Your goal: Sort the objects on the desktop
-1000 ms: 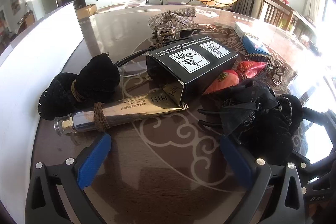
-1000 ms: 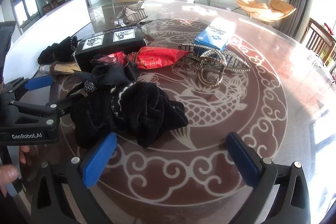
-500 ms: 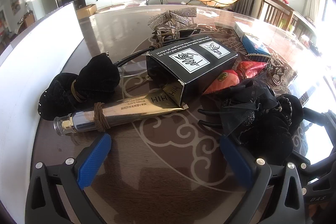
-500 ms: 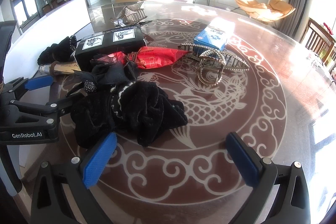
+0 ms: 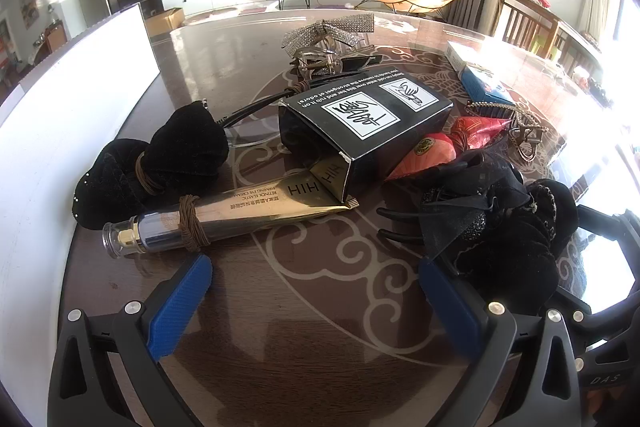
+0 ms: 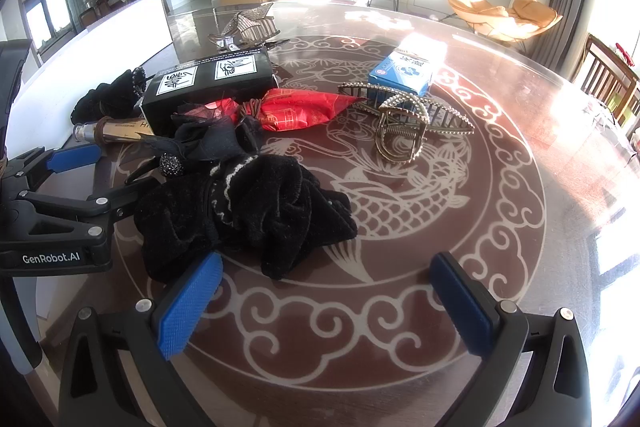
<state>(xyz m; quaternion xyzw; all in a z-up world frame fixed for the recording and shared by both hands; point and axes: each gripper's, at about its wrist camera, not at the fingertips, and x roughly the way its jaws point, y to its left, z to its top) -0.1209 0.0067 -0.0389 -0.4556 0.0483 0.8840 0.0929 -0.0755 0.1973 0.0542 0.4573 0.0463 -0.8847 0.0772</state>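
Evidently nothing is sorted yet: on the table, the black box, black velvet scrunchie, gold cream tube, red packet and gold claw clip lie bunched together, while the left gripper and right gripper hover above bare tabletop, jaws spread, holding nothing. Next, I judge, one gripper must pick a single item, likeliest the scrunchie just beyond the right fingers. The tube's tail disappears inside the box, and dark hair accessories blur together.
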